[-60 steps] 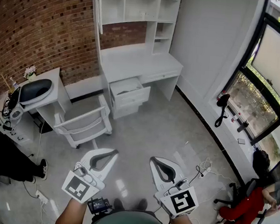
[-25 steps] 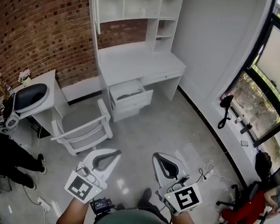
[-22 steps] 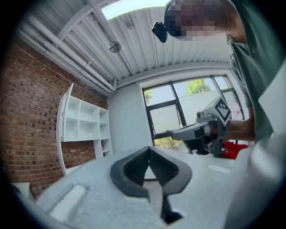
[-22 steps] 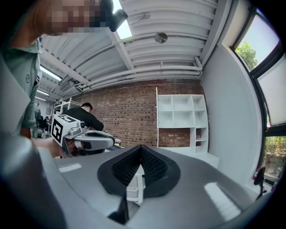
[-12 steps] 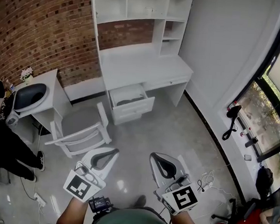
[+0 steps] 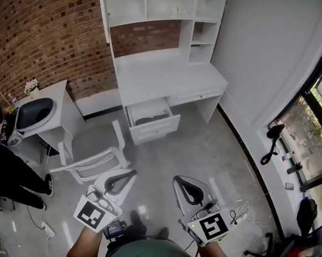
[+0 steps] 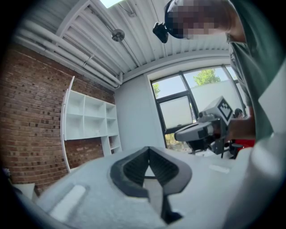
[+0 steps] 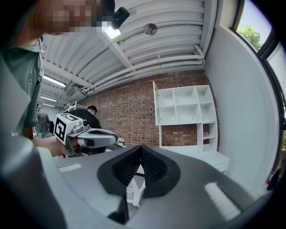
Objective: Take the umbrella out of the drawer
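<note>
What lies in the drawer (image 6: 156, 130) is unclear.

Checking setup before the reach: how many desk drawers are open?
1: the drawer beneath the desk top, beyond the white chair; the shallow drawer beside it is shut.

The grey floor (image 6: 203, 150) fills the middle of the head view. On it stand a white chair (image 6: 92, 153) at centre left and loose cables (image 6: 237, 211) at lower right. At upper centre is a white worktop (image 6: 159, 75) under shelves (image 6: 160, 3). Its open drawer (image 6: 156, 129) holds a dark thing (image 6: 149, 119). At left, a small white table (image 6: 61, 95) bears a dark rounded object (image 6: 33, 112).
</note>
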The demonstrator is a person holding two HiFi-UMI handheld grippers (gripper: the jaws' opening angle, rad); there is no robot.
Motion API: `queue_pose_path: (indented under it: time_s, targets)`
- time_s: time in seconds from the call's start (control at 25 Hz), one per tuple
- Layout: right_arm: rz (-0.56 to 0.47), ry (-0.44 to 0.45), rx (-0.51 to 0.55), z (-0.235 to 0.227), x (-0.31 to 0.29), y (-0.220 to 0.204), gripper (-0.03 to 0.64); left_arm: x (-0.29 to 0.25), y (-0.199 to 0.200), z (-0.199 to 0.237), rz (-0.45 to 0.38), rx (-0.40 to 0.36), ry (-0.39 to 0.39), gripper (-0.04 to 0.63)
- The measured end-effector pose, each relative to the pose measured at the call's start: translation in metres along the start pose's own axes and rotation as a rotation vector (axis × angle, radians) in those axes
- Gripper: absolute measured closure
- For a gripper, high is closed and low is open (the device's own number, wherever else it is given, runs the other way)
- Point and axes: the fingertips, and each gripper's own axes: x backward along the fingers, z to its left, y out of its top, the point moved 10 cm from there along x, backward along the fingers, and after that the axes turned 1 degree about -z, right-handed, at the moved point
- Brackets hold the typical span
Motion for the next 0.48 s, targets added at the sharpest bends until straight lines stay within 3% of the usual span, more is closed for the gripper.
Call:
queue_pose_path:
  time_s: [0.48]
  targets:
    - [0.020,-0.141,0.010,-0.032,-0.102,0.013,0.612,-0.055,-0.019,0.125,-0.058,0.011,-0.138,0.592]
